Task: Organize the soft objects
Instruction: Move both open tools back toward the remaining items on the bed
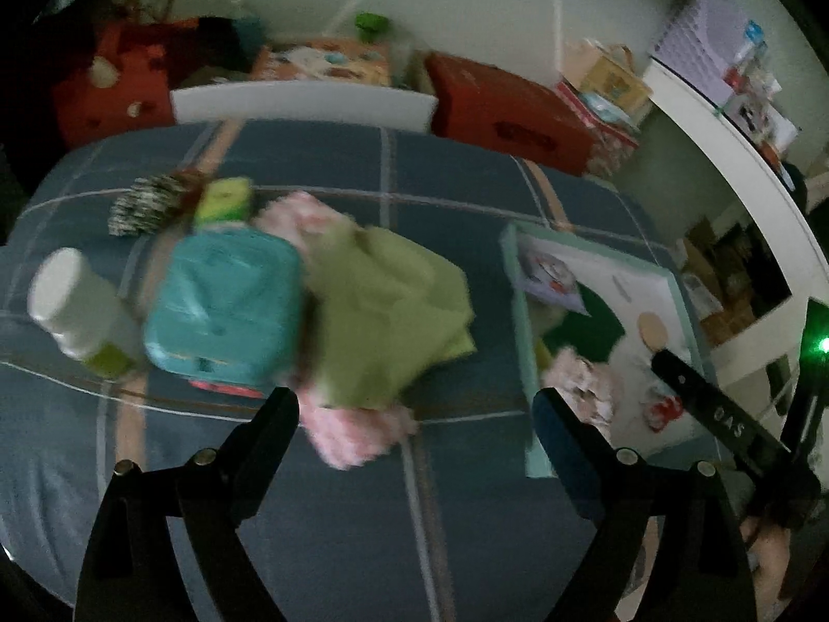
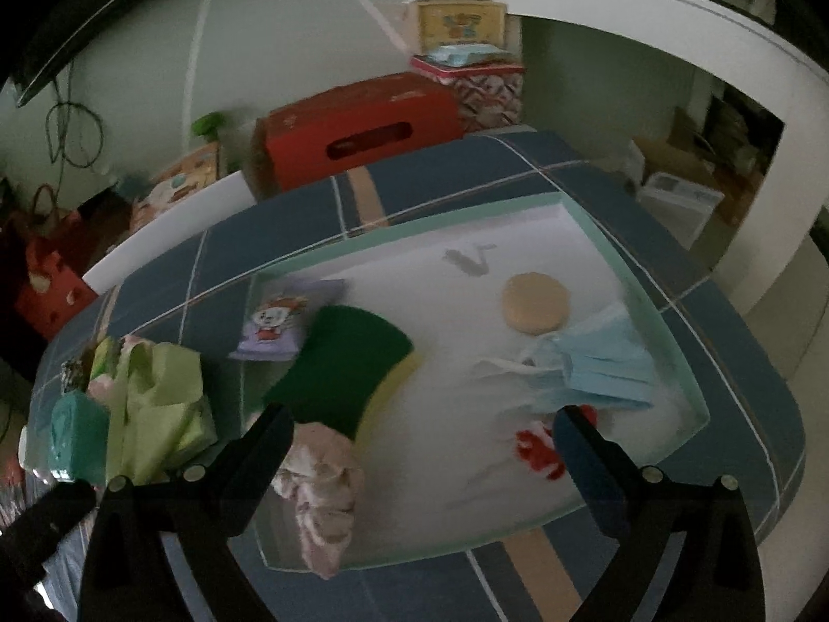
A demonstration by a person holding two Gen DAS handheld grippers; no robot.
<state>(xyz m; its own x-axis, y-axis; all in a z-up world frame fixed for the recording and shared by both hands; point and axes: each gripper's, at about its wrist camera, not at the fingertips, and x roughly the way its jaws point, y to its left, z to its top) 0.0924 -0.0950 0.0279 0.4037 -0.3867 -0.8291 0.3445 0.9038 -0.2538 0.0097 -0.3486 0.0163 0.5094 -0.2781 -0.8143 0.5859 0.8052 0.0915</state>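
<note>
In the left wrist view my left gripper [image 1: 414, 414] is open above the blue checked cover [image 1: 331, 508]. Just beyond its fingertips lies a pink fluffy cloth [image 1: 352, 435], with a light green cloth [image 1: 383, 311] heaped on it. The right wrist view shows my right gripper [image 2: 425, 425] open over the pale green tray [image 2: 404, 232]. In that tray lie a green and yellow sponge [image 2: 337, 368], a blue face mask [image 2: 606, 363], a round beige pad [image 2: 536, 308], a purple pouch [image 2: 280, 326] and a small red and white item [image 2: 539, 451]. A crumpled pinkish cloth [image 2: 321, 497] hangs over its near left corner, beside my left finger.
A teal pack [image 1: 228, 306], a white bottle [image 1: 67, 300] and a black-and-white patterned piece [image 1: 145, 202] lie left of the green cloth. Red boxes [image 1: 502, 114] and other boxes stand behind the covered surface. A white shelf unit [image 2: 725, 41] curves along the right.
</note>
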